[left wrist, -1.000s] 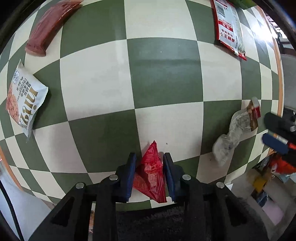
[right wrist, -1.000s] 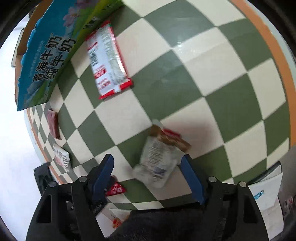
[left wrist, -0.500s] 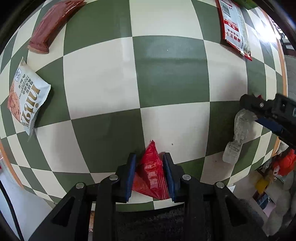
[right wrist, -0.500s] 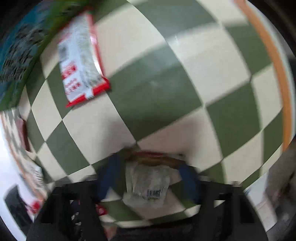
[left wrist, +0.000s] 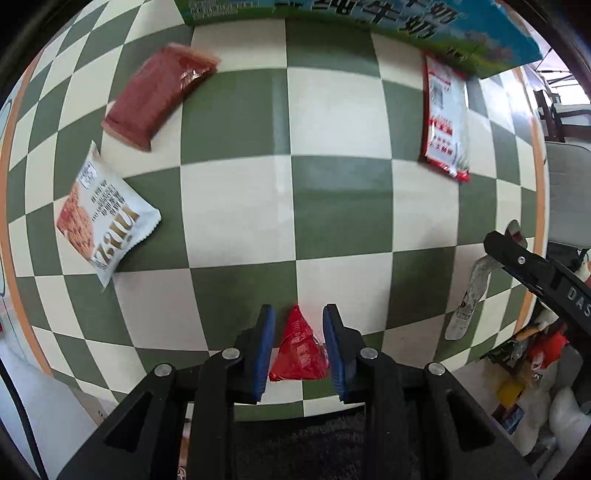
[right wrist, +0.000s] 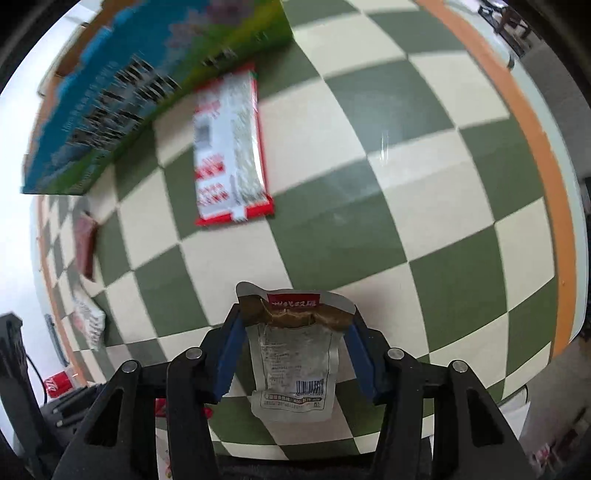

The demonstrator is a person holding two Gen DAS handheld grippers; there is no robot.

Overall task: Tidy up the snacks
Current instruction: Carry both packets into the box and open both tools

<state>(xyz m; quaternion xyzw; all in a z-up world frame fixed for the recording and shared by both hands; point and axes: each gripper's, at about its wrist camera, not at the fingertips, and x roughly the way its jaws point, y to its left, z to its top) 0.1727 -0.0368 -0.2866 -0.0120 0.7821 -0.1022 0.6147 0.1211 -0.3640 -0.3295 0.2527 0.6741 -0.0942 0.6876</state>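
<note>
My left gripper [left wrist: 298, 325] is shut on a small red triangular snack packet [left wrist: 300, 349] and holds it above the checkered table [left wrist: 343, 206]. My right gripper [right wrist: 295, 325] is shut on a clear silver pouch [right wrist: 295, 354] with a brown and red top, gripped at its upper corners and lifted; it also shows in the left wrist view [left wrist: 469, 295]. A long red-and-white packet [right wrist: 231, 155] lies by the blue-green milk carton box [right wrist: 122, 96], also seen in the left wrist view [left wrist: 445, 118]. A dark red packet [left wrist: 155, 96] and a white cookie packet [left wrist: 105, 221] lie at the left.
The table's orange rim [right wrist: 532, 147] runs along the right. The milk box [left wrist: 369, 22] stands along the far edge. Clutter sits on the floor [left wrist: 535, 350] beyond the right edge. A red can [right wrist: 59, 382] stands at lower left off the table.
My right gripper closed on the silver pouch and lifted it. My left gripper, still holding the red packet, rose and tilted so the milk box came into view.
</note>
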